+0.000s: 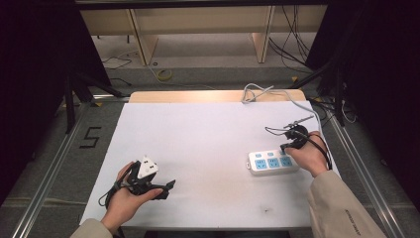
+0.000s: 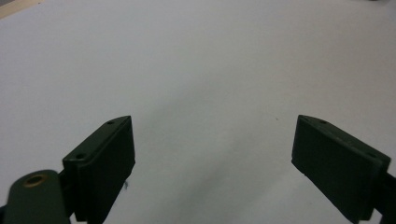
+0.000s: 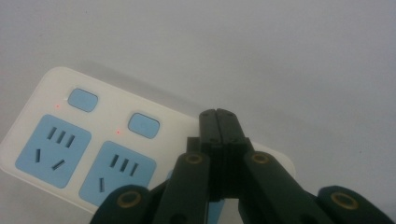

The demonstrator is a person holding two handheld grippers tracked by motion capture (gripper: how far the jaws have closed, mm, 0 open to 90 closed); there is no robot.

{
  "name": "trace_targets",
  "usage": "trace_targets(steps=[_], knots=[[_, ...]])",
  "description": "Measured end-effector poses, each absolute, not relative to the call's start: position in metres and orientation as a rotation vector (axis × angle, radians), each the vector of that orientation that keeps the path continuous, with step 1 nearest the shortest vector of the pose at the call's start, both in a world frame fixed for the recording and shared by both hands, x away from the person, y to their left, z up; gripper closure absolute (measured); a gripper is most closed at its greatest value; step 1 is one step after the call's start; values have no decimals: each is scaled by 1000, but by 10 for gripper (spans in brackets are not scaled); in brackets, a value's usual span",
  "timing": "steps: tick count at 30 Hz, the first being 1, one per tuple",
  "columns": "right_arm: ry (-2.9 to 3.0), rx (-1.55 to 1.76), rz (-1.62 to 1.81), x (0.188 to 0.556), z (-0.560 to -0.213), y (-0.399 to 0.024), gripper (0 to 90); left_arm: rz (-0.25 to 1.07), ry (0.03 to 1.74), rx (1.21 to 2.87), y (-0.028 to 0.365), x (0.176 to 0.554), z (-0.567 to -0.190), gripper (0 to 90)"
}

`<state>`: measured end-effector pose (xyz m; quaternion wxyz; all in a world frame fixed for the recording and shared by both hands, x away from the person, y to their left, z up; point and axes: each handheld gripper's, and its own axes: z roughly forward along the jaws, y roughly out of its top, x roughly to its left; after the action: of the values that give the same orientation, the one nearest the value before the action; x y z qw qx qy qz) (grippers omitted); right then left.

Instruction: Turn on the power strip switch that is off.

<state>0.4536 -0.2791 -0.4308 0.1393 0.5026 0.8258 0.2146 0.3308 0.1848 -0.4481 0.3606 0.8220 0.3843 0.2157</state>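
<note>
A white power strip [image 1: 272, 162] with blue sockets and blue switches lies on the right side of the white table [image 1: 208, 148]. My right gripper [image 1: 284, 147] is shut with nothing between its jaws, and its tip rests over the strip's far right end. In the right gripper view the closed jaws [image 3: 218, 122] cover the strip's [image 3: 93, 149] third switch area; two small red lights glow beside the other two switches. My left gripper [image 1: 167, 189] is held low at the table's front left, jaws open and level. The left gripper view has its wide-apart pads [image 2: 105, 161] over bare white table.
A white cable [image 1: 277, 94] runs from the strip's end over the table's far edge. Beyond the table stand wooden furniture legs [image 1: 141, 39] and loose cables on the floor [image 1: 163, 74]. Metal rails [image 1: 54, 163] flank the table.
</note>
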Motion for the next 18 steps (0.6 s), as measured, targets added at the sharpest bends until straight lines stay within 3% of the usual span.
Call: trace_targets(steps=[18], knots=[[2415,1436,563,455,-431,-274,900,556,988,2118,185,331,-448,129]])
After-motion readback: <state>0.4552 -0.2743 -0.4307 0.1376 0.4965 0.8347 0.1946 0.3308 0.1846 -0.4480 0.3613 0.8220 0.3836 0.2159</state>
